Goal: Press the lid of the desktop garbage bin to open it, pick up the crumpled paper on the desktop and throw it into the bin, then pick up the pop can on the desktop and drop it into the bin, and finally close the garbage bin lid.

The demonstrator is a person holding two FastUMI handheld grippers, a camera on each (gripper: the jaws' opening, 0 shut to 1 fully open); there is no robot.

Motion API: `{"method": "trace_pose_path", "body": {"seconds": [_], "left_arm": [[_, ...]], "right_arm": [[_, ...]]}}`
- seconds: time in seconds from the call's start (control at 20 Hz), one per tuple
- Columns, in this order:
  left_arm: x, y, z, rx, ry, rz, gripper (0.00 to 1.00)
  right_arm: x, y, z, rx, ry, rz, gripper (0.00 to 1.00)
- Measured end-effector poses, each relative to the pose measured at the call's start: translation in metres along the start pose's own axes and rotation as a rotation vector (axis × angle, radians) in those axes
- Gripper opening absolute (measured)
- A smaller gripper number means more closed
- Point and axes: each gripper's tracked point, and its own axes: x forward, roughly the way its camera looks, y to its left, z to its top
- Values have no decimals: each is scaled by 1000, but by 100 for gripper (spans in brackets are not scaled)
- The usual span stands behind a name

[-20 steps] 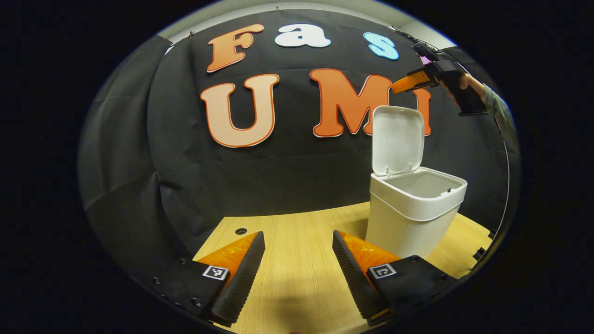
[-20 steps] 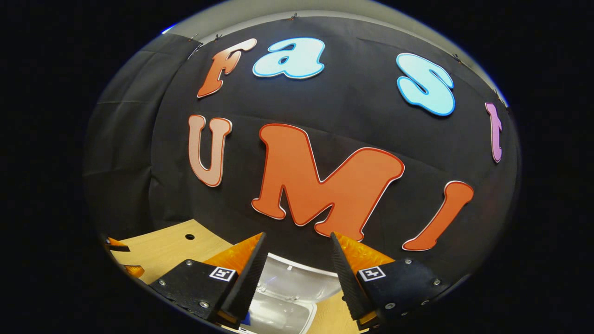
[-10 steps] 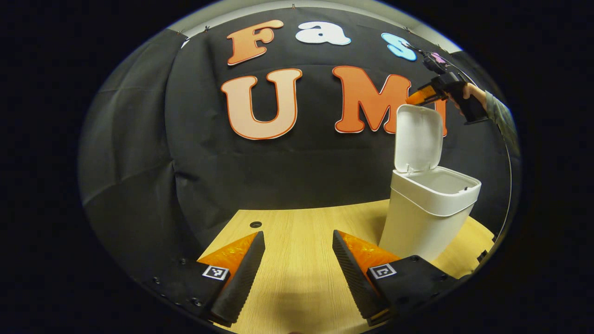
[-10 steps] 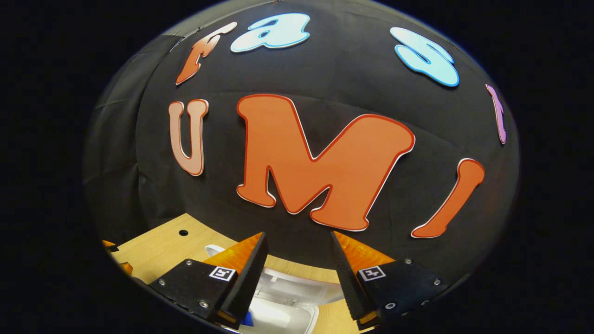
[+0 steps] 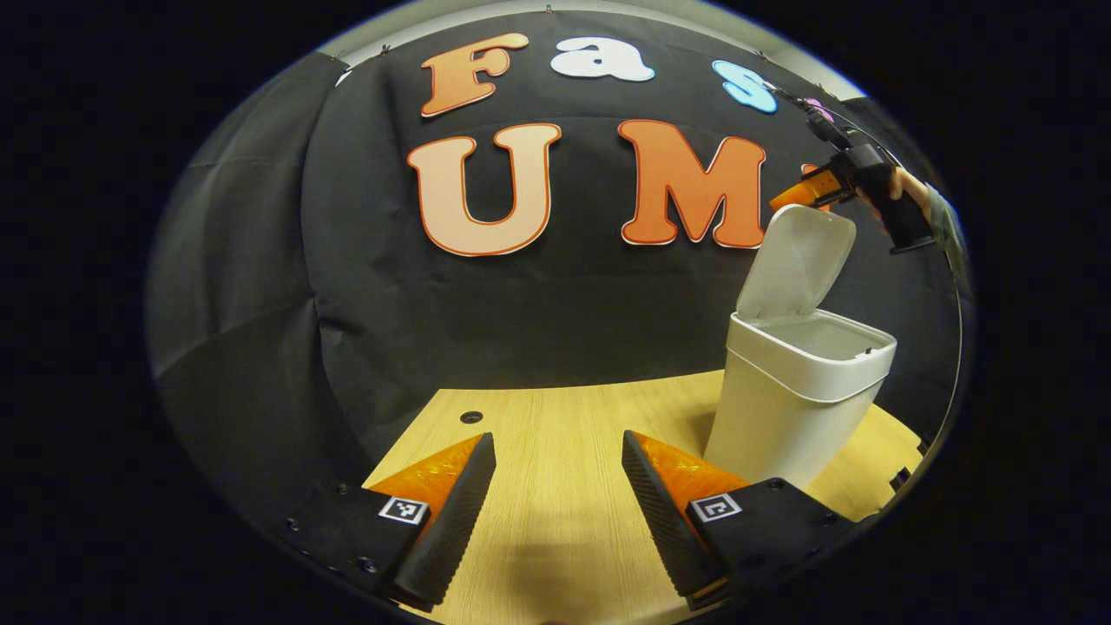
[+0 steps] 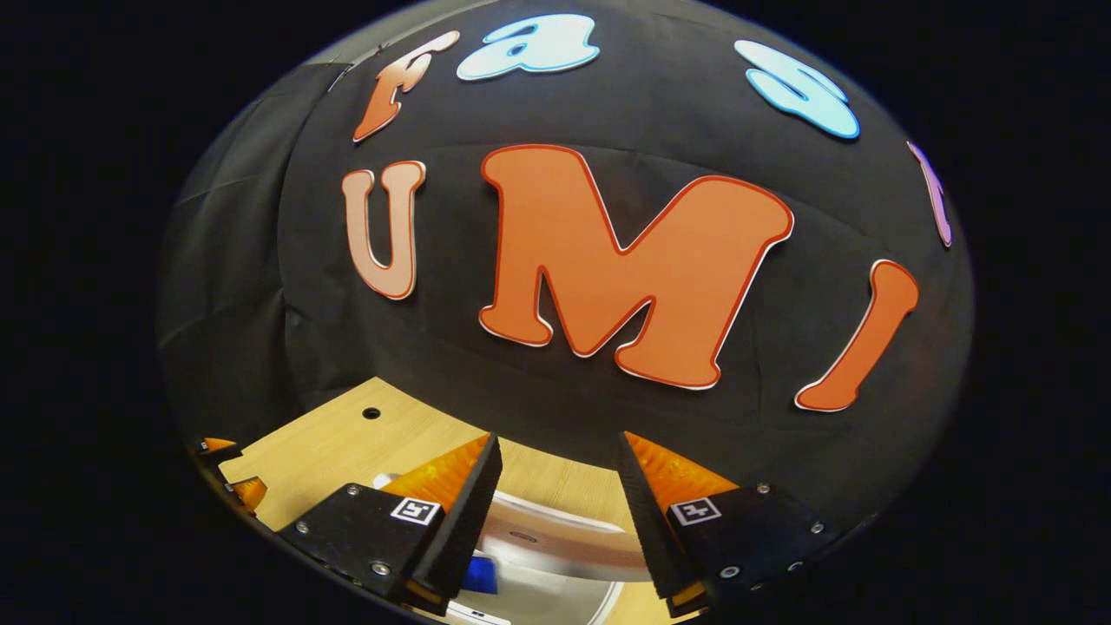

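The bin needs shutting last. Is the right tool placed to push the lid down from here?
Probably yes: the right tool sits open at the top edge of the raised lid, which tilts over the bin, with nothing between them.

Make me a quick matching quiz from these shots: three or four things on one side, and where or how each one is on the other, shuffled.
Things:
1. bin lid
2. left claw
3. right claw
4. desk hole

States:
A. open, low above the desk
B. at the lid's top edge
C. tilted, partly open
D. near the desk's far left corner

Pairs: 1-C, 2-A, 3-B, 4-D
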Motion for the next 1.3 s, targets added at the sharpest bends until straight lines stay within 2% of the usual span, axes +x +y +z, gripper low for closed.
{"method": "trace_pose_path", "body": {"seconds": [0.1, 0.55, 0.9, 1.3], "left_arm": [[2, -6, 1, 7, -2, -15, 94], [-2, -26, 2, 29, 2, -69, 94], [-3, -37, 2, 43, 10, -97, 94], [-8, -44, 1, 51, 18, -110, 94]], "right_arm": [[-7, 2, -13, 10, 22, 8, 81], [-38, 16, -55, 73, 72, 37, 81], [-44, 29, -107, 130, 180, 38, 81], [-56, 45, -138, 191, 268, 58, 80]]}}
